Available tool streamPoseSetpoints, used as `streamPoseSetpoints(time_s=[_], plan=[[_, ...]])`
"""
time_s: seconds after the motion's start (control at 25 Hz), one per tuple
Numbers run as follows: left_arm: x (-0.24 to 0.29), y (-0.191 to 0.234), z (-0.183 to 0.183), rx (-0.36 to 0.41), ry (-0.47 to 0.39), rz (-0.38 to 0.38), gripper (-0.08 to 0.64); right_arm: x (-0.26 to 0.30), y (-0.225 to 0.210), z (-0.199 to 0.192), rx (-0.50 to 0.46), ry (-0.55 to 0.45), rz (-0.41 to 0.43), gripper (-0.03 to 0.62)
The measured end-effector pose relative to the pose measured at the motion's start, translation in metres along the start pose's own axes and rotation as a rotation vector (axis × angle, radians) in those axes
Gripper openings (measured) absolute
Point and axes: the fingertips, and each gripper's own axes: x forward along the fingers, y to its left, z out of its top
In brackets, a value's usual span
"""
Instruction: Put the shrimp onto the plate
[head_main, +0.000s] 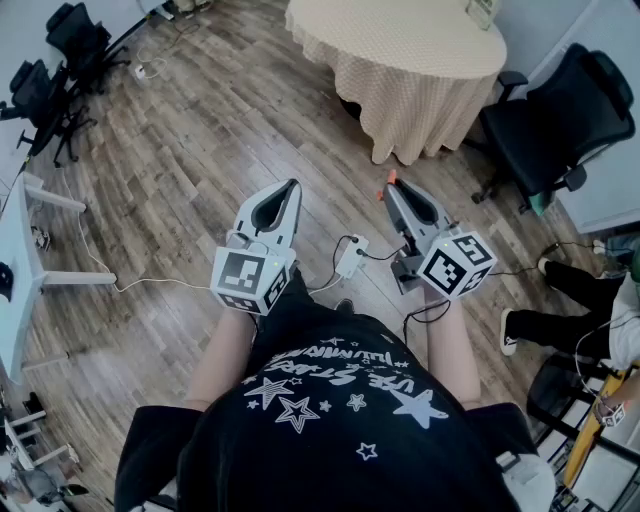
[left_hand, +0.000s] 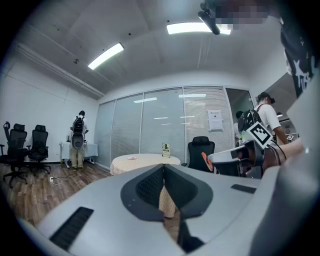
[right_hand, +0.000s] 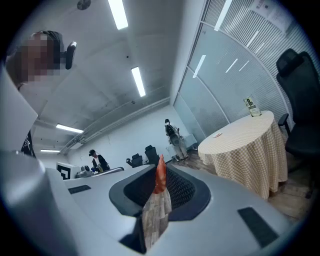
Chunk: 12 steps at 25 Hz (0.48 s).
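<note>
On my left, my left gripper (head_main: 290, 190) has its jaws pressed together with nothing between them; it has no part in this yet. To its right, my right gripper (head_main: 394, 188) is clamped on the shrimp (head_main: 391, 178), so I judge the pick-up done. The shrimp sits at the very tip of the jaws, out over the wooden floor (head_main: 200, 150), well apart from any table.

Farther off and to the right stands the round table (head_main: 400, 60) with the checked cloth. In the right gripper view a small flat dish (right_hand: 218, 134) lies on its top, which I take for the plate, though it is too small to be sure. What is left, as I see it: carry the shrimp across to the table, bring it down over the plate and let the jaws part.

The shrimp's (right_hand: 160, 175) long axis runs along the line of the jaws. Its narrow orange end pokes past the fingertips, pointing away from me toward the far table.
</note>
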Motion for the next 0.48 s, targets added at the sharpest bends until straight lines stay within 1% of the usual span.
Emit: streamPoseSetpoints(time_s=[0.12, 0.24, 0.36, 0.48], plan=[[0.005, 0.01, -0.005, 0.006, 0.007, -0.019, 0.009, 0.016, -0.005, -0.001, -0.01, 0.007, -0.01, 0.072], [0.017, 0.03, 0.001, 0.014, -0.018, -0.031, 0.009, 0.037, -0.009, 0.005, -0.037, 0.008, -0.021, 0.072], [0.039, 0.052, 0.003, 0.029, -0.024, -0.038, 0.009, 0.059, -0.014, 0.011, -0.075, 0.025, -0.034, 0.072], [0.065, 0.069, 0.002, 0.017, -0.014, -0.073, 0.009, 0.076, -0.029, 0.017, -0.072, 0.021, -0.064, 0.072]])
